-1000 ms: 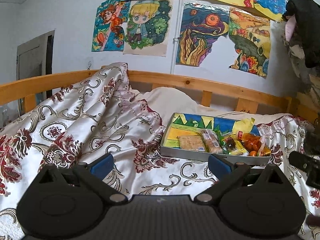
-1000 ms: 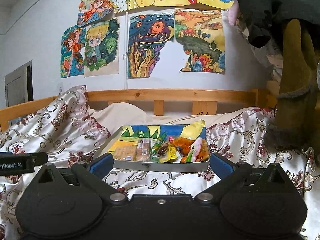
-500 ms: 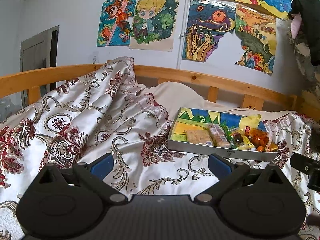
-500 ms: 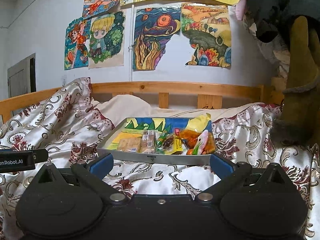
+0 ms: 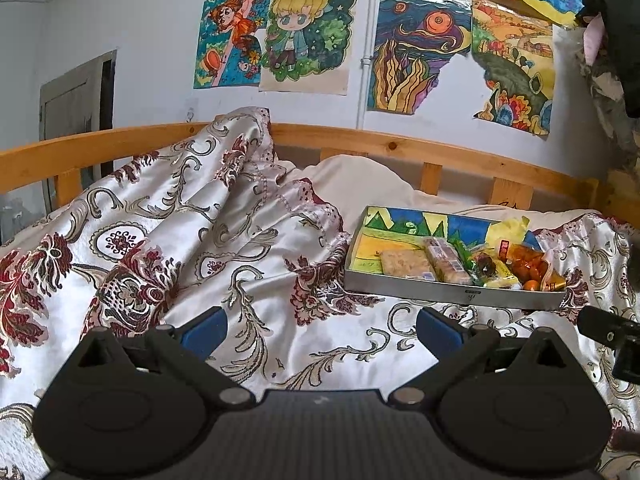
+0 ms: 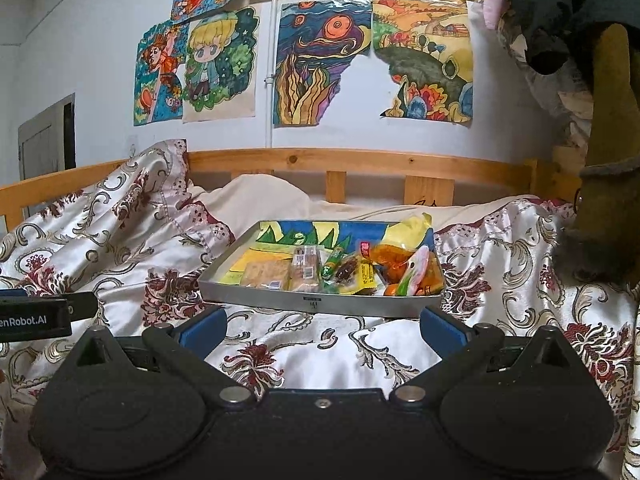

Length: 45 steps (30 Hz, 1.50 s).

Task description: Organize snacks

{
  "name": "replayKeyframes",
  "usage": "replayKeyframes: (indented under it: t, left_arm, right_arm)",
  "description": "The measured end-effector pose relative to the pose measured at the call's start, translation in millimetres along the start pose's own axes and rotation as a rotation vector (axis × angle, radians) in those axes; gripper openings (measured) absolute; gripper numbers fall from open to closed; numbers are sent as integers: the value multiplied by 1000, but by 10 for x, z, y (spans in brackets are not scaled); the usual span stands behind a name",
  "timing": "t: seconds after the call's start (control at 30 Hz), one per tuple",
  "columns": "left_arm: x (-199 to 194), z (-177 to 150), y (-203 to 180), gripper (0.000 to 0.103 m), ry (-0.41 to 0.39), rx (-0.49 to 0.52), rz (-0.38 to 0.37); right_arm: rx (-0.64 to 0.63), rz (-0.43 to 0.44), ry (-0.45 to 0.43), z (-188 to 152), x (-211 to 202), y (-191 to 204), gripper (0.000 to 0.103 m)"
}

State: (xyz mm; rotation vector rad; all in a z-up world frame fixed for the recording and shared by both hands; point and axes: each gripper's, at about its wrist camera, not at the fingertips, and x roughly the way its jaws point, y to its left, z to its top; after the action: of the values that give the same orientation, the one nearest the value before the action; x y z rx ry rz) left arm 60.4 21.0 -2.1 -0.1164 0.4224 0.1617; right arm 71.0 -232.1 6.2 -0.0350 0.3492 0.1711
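Note:
A shallow metal tray with a painted bottom lies on the bed; in the left wrist view it sits to the right. It holds several wrapped snacks: a flat cracker pack, a brown bar, a green stick, a yellow packet and an orange bag. My right gripper is open and empty, just short of the tray's near wall. My left gripper is open and empty over the quilt, left of the tray.
A white satin quilt with red flowers covers the bed in folds, heaped at the left. A wooden rail runs behind. Paintings hang on the wall. Dark clothes hang at the right. The left gripper's side shows at the left.
Both grippers have risen slightly and moved closer to the tray, which now sits lower and larger in both views. Both jaws stay open.

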Motion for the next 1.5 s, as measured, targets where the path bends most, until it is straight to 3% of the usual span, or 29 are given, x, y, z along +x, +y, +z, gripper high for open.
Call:
replayKeyframes:
  t: [1.27,1.5]
  left_arm:
    - [9,-24,4,102,3,-18,9]
    - [36,-31,21,102,32,-42,22]
  right_arm:
    - [-7,3,13,-55,35,39,102]
    - [-14,8,19,-72,41,50,102]
